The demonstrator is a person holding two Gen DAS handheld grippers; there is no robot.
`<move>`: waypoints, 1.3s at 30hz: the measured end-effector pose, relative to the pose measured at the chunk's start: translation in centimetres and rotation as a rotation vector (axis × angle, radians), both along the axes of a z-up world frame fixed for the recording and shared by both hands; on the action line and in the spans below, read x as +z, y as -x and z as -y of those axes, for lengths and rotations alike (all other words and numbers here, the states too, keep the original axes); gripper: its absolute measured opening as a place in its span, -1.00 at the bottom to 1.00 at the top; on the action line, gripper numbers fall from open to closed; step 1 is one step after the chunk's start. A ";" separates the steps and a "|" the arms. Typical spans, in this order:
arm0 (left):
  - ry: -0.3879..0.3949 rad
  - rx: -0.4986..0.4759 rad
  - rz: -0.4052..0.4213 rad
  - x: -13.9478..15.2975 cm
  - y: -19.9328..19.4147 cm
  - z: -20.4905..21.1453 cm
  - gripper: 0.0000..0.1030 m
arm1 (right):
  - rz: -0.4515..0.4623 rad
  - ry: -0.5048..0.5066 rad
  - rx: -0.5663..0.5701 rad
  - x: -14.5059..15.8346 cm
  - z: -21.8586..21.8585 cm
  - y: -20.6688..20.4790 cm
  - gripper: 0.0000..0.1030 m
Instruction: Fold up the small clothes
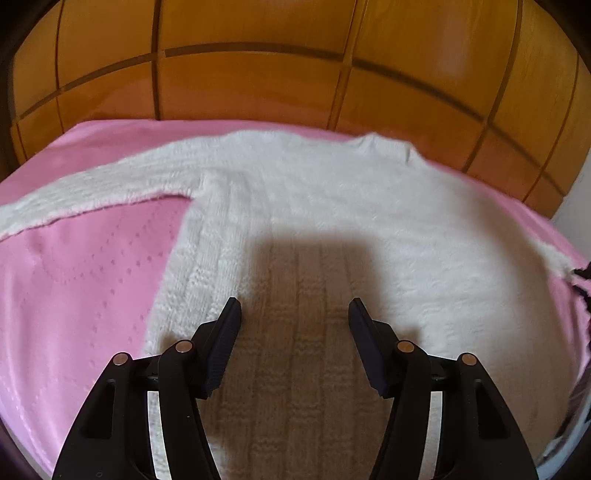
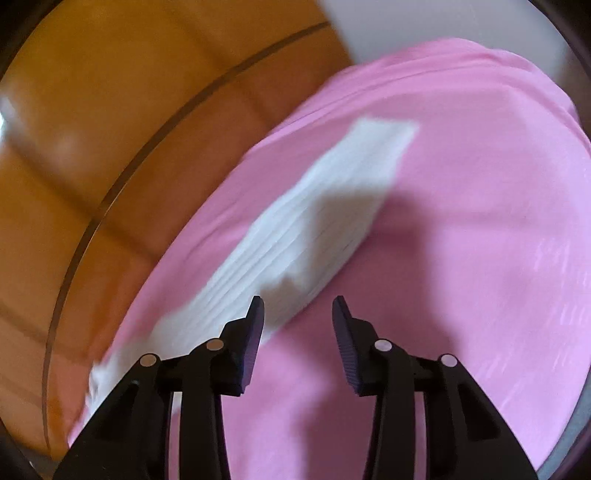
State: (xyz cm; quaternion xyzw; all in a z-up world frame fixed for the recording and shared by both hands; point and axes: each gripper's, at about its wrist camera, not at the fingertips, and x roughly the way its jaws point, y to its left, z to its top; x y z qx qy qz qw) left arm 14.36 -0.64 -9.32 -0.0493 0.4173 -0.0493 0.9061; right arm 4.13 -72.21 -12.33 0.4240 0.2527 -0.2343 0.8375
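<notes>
A white knitted sweater (image 1: 332, 214) lies flat on a pink bedspread (image 1: 81, 280), neck toward the headboard. Its left sleeve (image 1: 92, 192) stretches out to the left. My left gripper (image 1: 294, 304) is open and empty, hovering over the sweater's lower body. In the blurred right wrist view the sweater's right sleeve (image 2: 317, 221) lies stretched out on the pink bedspread (image 2: 461, 240). My right gripper (image 2: 297, 304) is open and empty, just above the sleeve's near part, its left finger over the sleeve's edge.
A wooden panelled headboard (image 1: 258, 74) stands behind the bed and shows at the left of the right wrist view (image 2: 110, 129). A white wall (image 2: 424, 22) is beyond. Something dark (image 1: 581, 280) lies at the bed's right edge.
</notes>
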 end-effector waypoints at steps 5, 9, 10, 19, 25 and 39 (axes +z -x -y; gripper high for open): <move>-0.045 0.011 0.021 -1.0 -0.7 1.0 0.49 | 0.004 -0.075 -0.097 -0.8 5.7 -1.2 -0.21; -0.046 0.011 0.024 -1.3 -1.0 1.0 0.56 | -0.022 -0.084 -0.132 -1.6 7.3 -3.2 -0.25; -0.045 0.010 0.026 -1.3 -1.0 1.0 0.57 | -0.035 -0.065 -0.132 -1.5 7.3 -3.6 -0.31; -0.030 0.008 0.031 -1.5 -1.0 1.0 0.58 | 0.011 0.075 0.032 4.4 3.1 -5.5 -0.85; 0.002 0.008 0.039 -1.5 -0.9 0.7 0.59 | 0.148 0.173 0.339 10.1 -8.9 -8.9 -0.88; 0.072 -0.015 0.026 -1.0 -0.9 -0.1 0.63 | 0.124 0.181 0.920 7.3 -39.7 -16.3 -0.73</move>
